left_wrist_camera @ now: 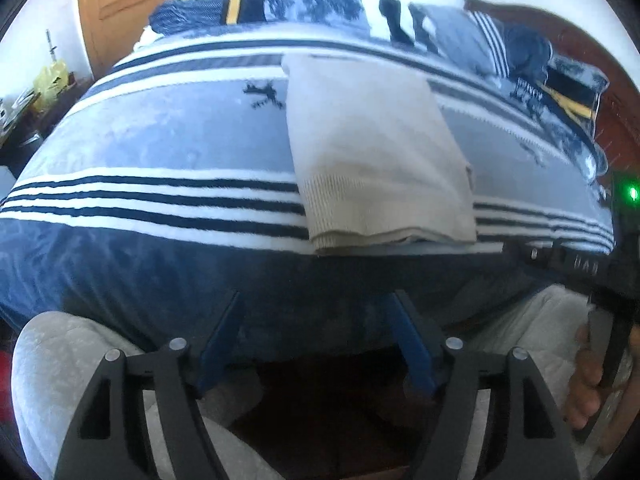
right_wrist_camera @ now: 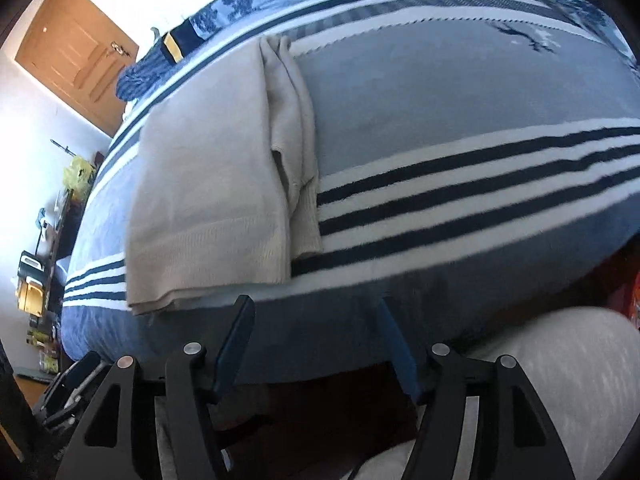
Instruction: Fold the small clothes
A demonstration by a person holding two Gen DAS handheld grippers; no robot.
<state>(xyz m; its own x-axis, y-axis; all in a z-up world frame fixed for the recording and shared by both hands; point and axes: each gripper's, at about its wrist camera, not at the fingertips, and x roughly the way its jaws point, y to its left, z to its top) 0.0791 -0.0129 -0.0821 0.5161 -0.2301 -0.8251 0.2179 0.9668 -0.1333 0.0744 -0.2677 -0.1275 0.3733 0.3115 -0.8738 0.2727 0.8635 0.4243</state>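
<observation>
Beige sweater [left_wrist_camera: 376, 148] folded into a long strip on the striped blanket [left_wrist_camera: 160, 140], ribbed hem at the near edge of the bed. Folded-in sleeve [right_wrist_camera: 298, 128] along its right side plain only from the right wrist — from the left, just a sliver at the edge. Far end blurred in both views. Left gripper [left_wrist_camera: 316, 300] spread wide, gripping nothing; right gripper [right_wrist_camera: 316, 308] likewise spread — both short of the hem. Wooden door [right_wrist_camera: 76, 52] beyond.
</observation>
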